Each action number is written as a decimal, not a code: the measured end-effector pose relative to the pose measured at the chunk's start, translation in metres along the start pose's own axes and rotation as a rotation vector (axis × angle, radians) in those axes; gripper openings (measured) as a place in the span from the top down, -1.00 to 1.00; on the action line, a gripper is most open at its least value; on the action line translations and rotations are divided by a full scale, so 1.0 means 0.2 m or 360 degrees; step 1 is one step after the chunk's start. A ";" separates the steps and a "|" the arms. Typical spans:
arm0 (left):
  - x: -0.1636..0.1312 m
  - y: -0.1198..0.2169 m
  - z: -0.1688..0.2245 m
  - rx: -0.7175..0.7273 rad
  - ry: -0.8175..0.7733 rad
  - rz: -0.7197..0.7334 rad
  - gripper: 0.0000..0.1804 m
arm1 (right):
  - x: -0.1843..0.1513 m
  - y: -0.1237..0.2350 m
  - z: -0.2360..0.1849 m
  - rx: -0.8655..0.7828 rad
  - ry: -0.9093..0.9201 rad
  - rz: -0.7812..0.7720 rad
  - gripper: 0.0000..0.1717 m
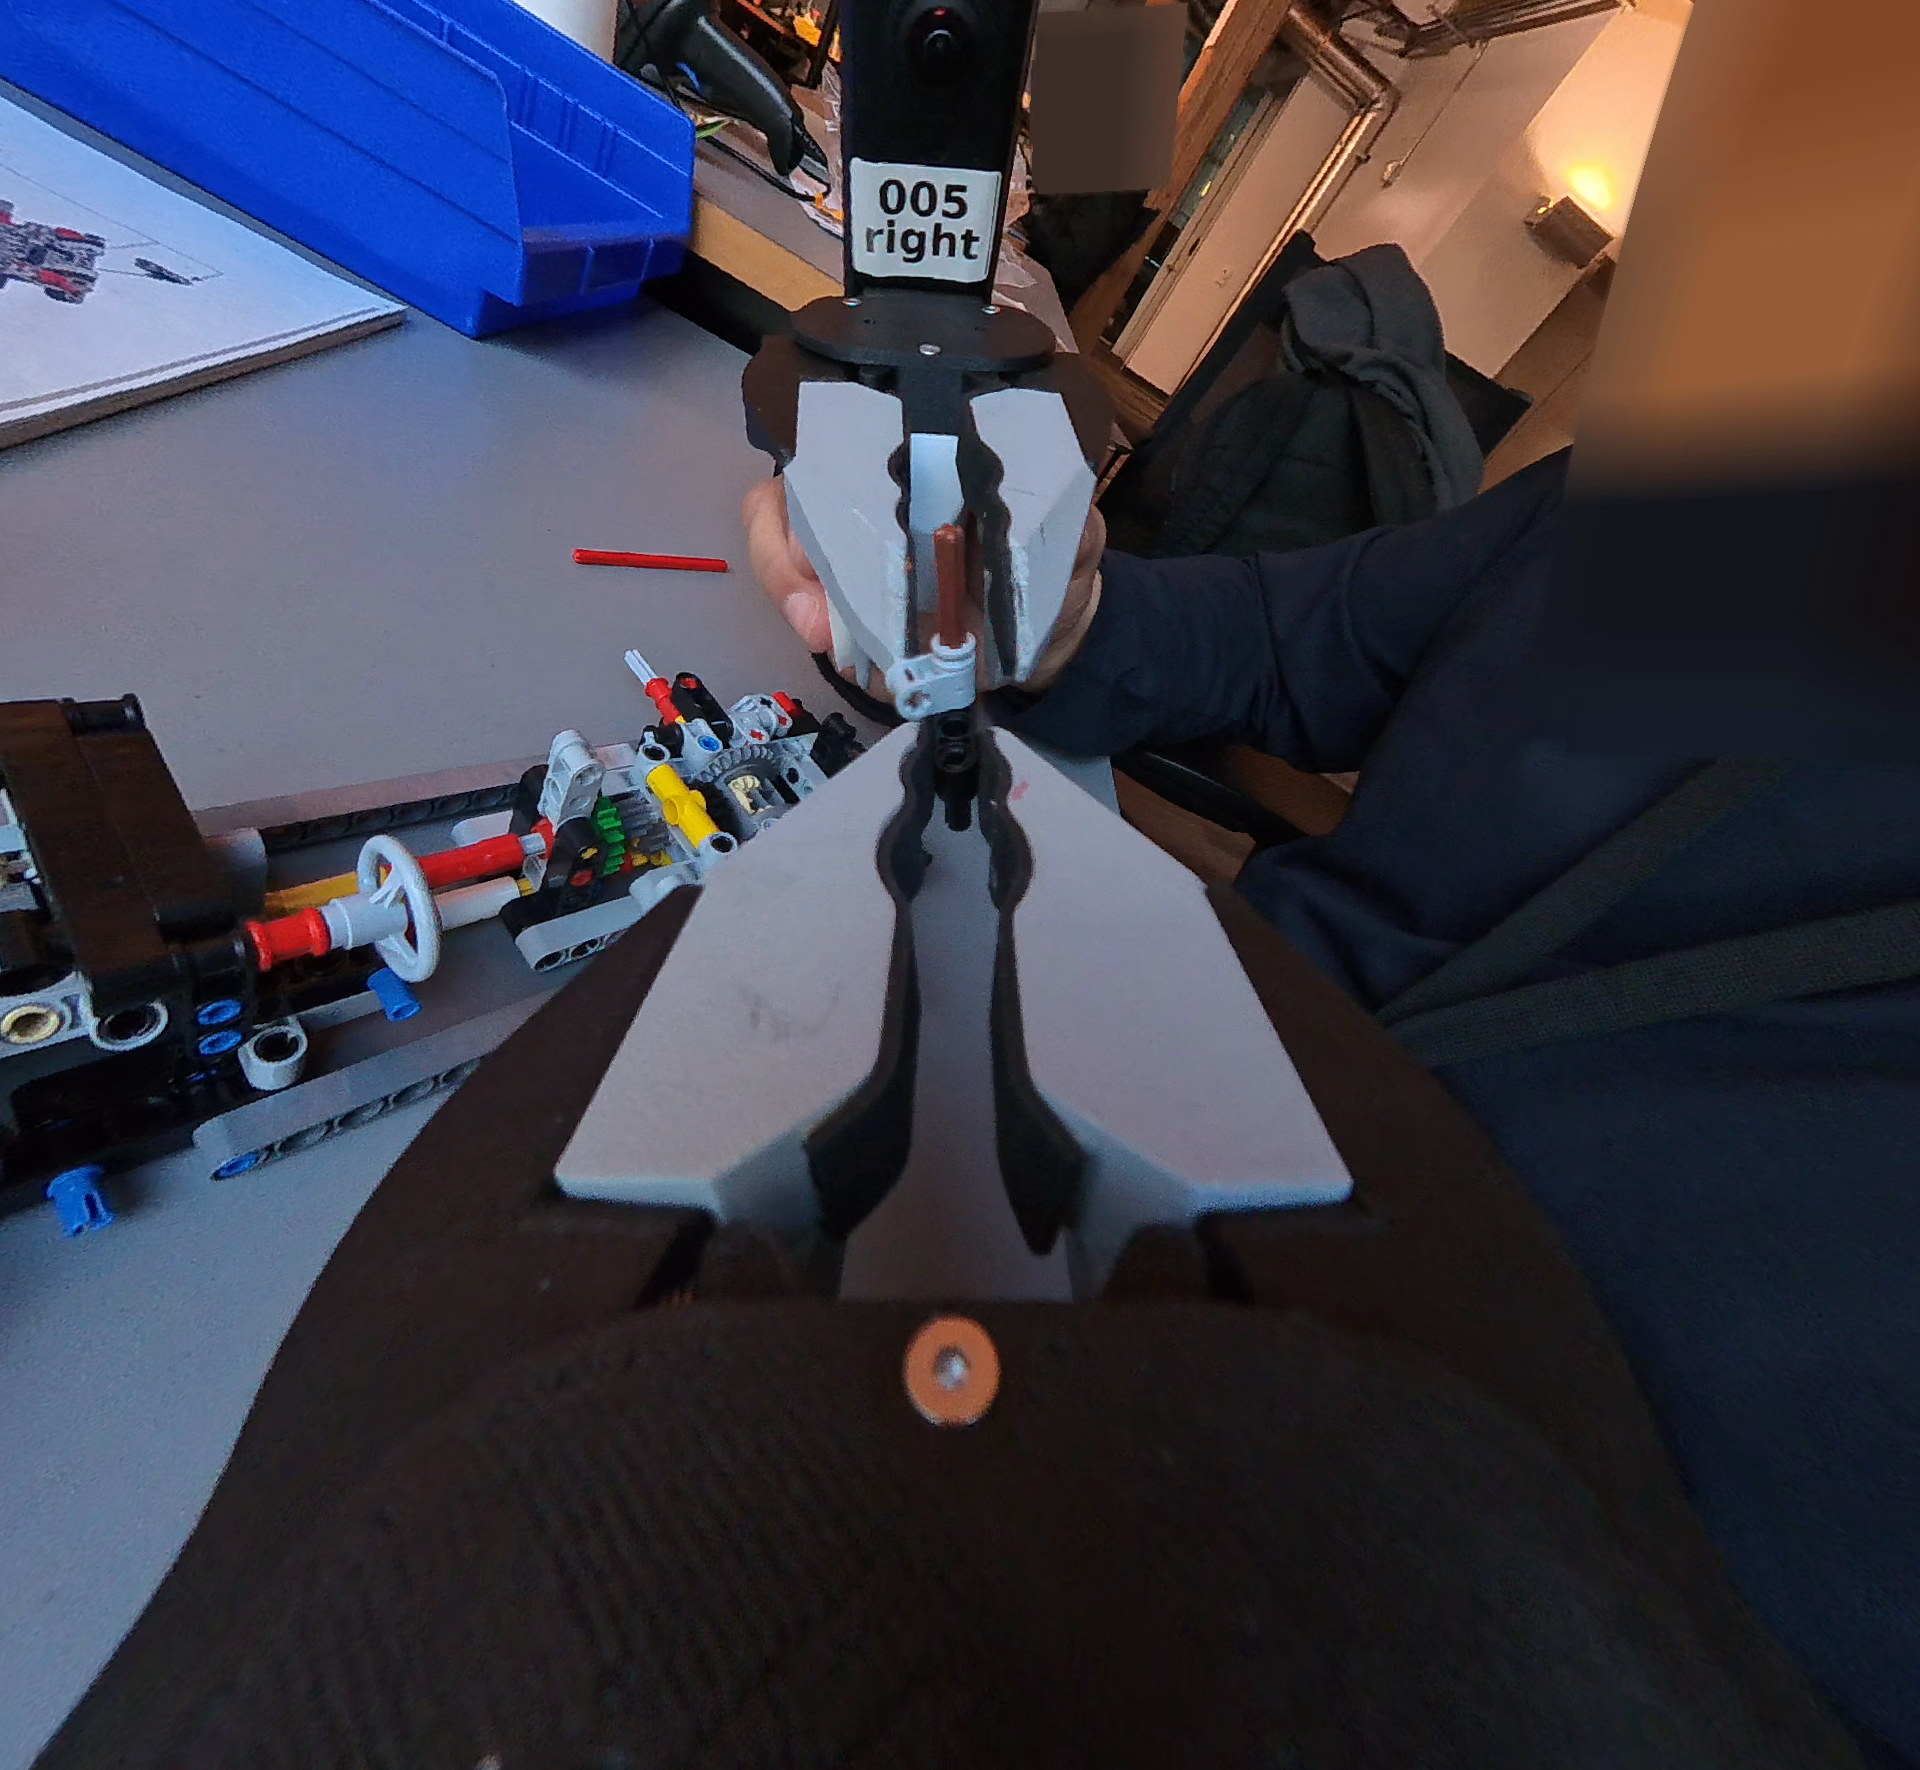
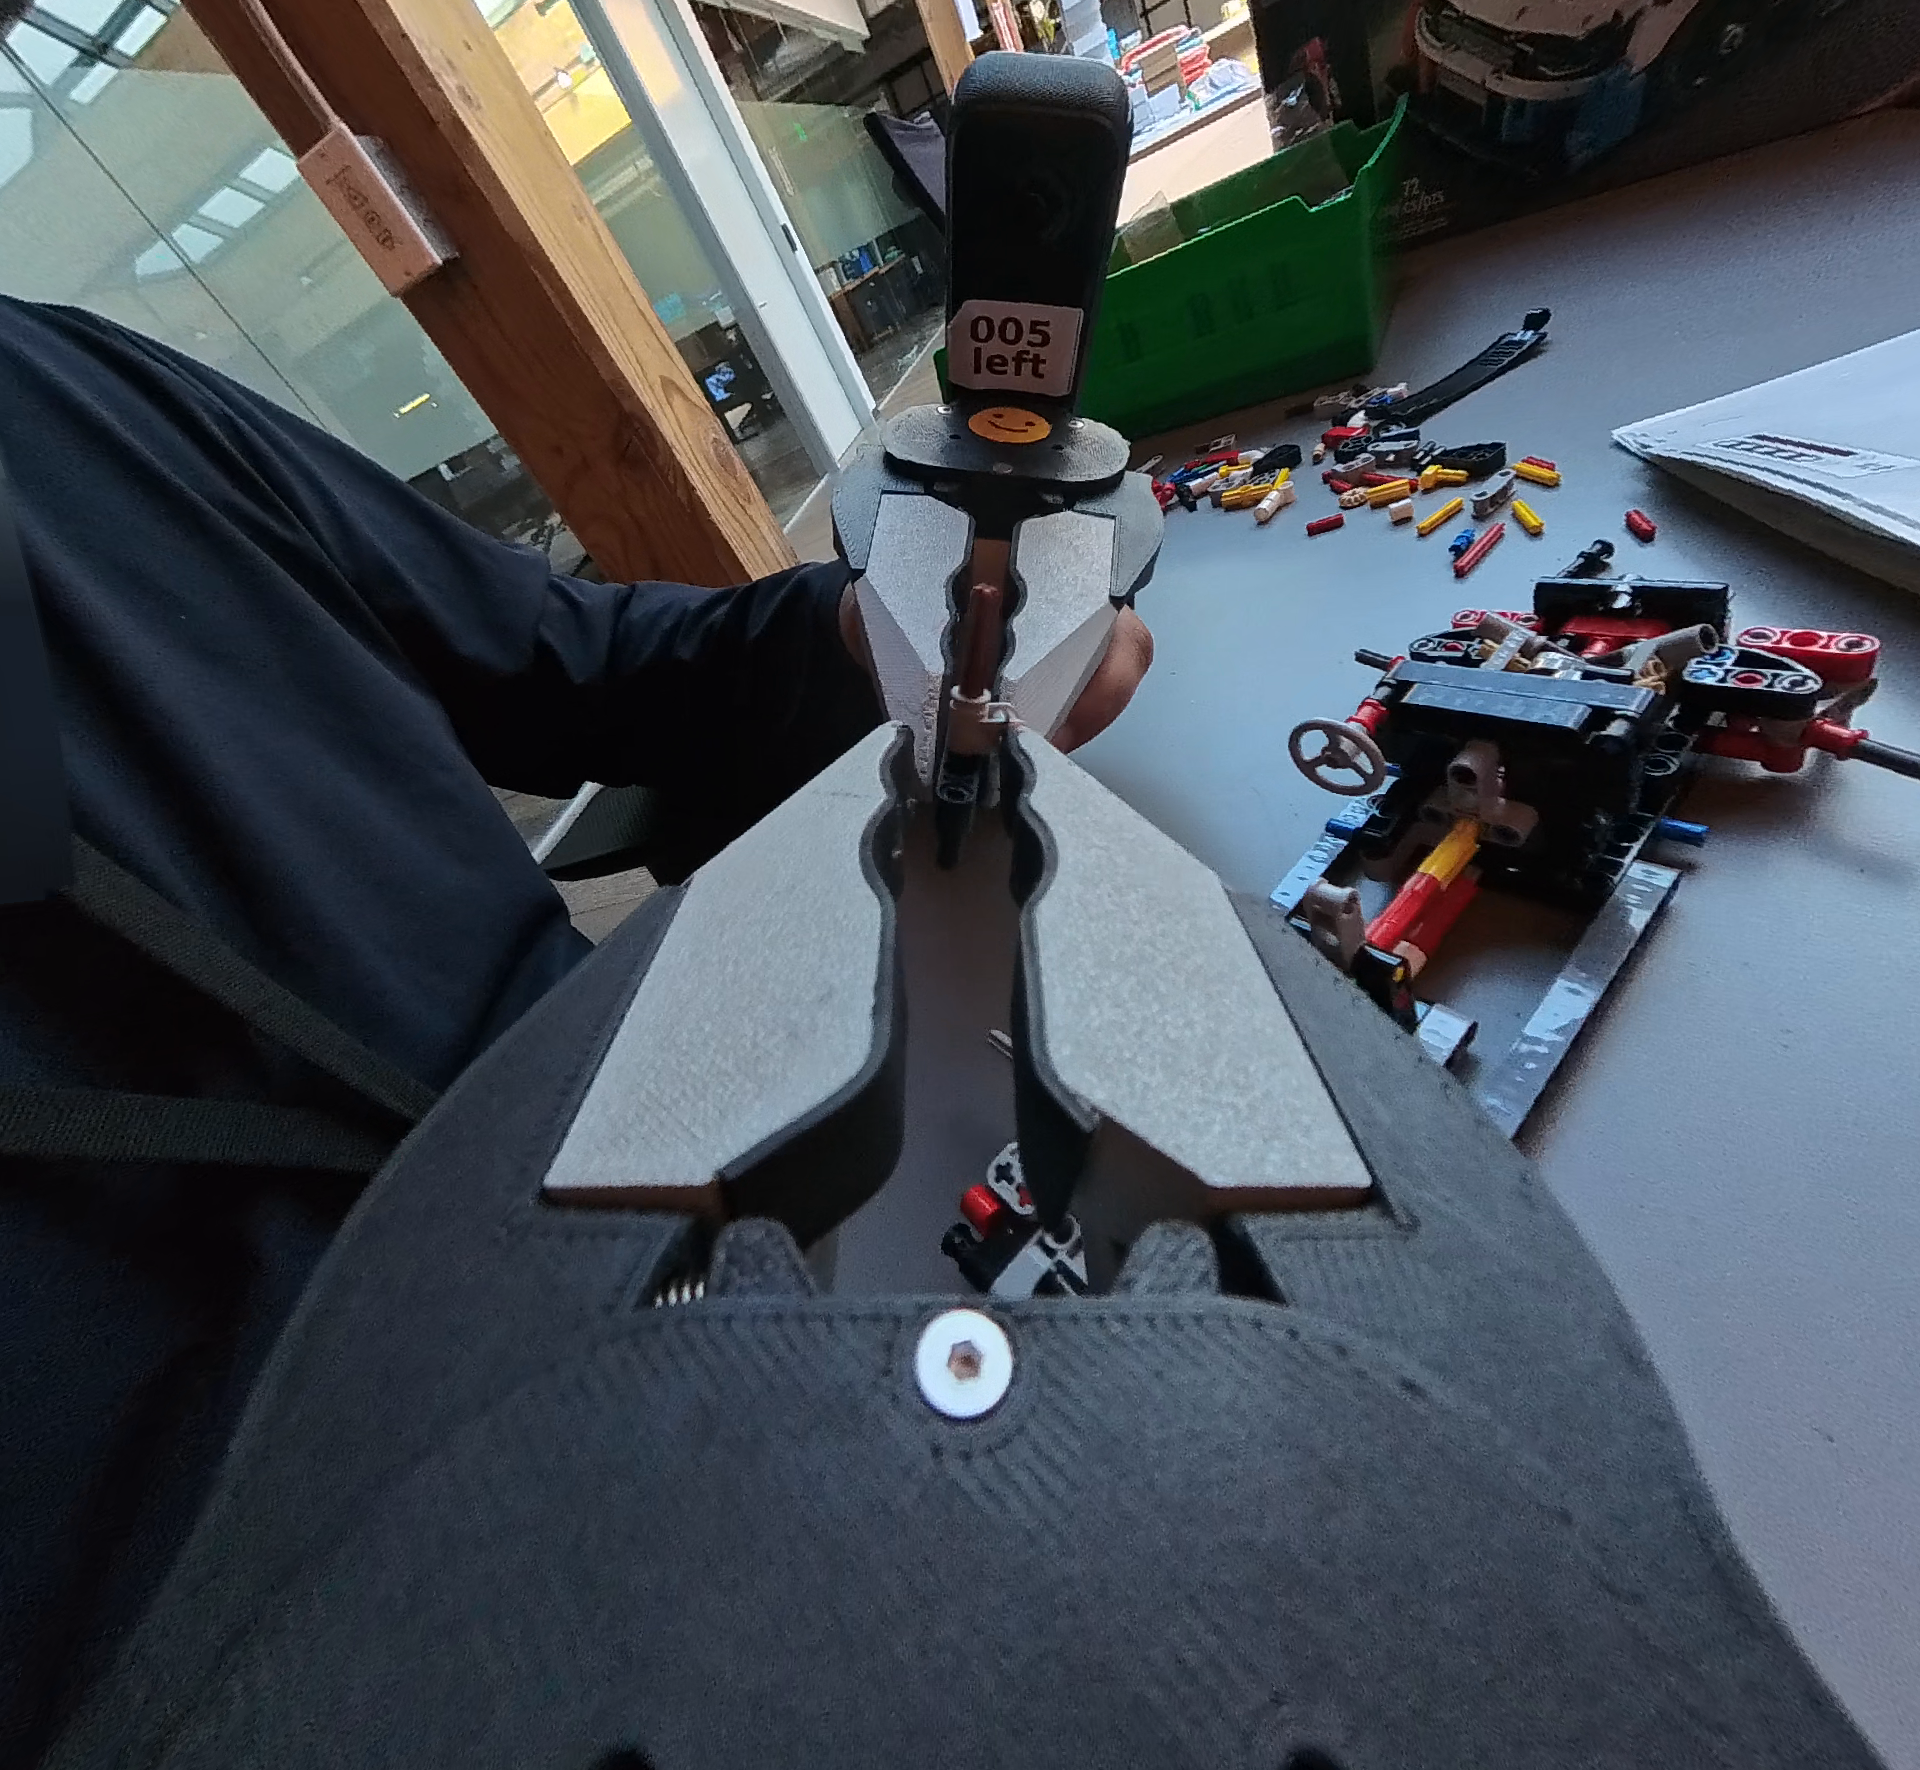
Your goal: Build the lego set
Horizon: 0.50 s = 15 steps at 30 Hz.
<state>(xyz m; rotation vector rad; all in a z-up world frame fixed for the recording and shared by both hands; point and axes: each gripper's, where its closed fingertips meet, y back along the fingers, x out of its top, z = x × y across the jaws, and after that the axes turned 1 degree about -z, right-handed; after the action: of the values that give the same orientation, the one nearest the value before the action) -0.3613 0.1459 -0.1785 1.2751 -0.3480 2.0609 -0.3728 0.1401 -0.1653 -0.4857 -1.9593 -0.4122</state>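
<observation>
The two grippers meet tip to tip above the table's near edge. Between them stands a small assembly: a brown axle (image 1: 948,577) (image 2: 982,645), a light grey connector (image 1: 932,678) on it, and a black holed piece (image 1: 953,764) (image 2: 956,801) below. My left gripper (image 1: 951,749) is shut on this assembly, with the black piece filling the narrow gap at its tips; it also shows in the right wrist view (image 2: 977,728). My right gripper (image 2: 956,764) (image 1: 940,671) is open. Its fingers stand on either side of the assembly, with space beside the axle and the black piece.
A part-built car chassis (image 1: 582,837) (image 2: 1538,744) lies on the grey table (image 1: 416,494). Also there are a loose red axle (image 1: 649,561), a blue bin (image 1: 312,89), an instruction booklet (image 1: 156,286) (image 2: 1787,473), a green bin (image 2: 1247,318), scattered small pieces (image 2: 1392,484) and the set's box (image 2: 1558,6). The grippers are tip to tip, or close to it.
</observation>
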 end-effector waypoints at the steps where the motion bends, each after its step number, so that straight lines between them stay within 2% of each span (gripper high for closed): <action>1: 0.00 0.00 0.00 -0.0007 -0.0001 -0.0001 0.95 | 0.00 0.00 0.00 0.0005 0.0001 -0.0001 0.84; 10: 0.03 0.07 0.01 -0.0021 -0.0076 0.0031 0.95 | 0.03 0.02 -0.02 0.0033 0.0006 0.0065 0.83; 15: 0.05 0.17 -0.01 0.0042 -0.0258 0.0024 0.95 | 0.03 0.04 -0.02 0.0017 0.0034 0.0074 0.83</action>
<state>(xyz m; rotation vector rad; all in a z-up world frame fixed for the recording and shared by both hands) -0.3885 0.1266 -0.1662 1.4644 -0.4058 1.9854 -0.3692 0.1460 -0.1576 -0.5174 -1.9249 -0.3758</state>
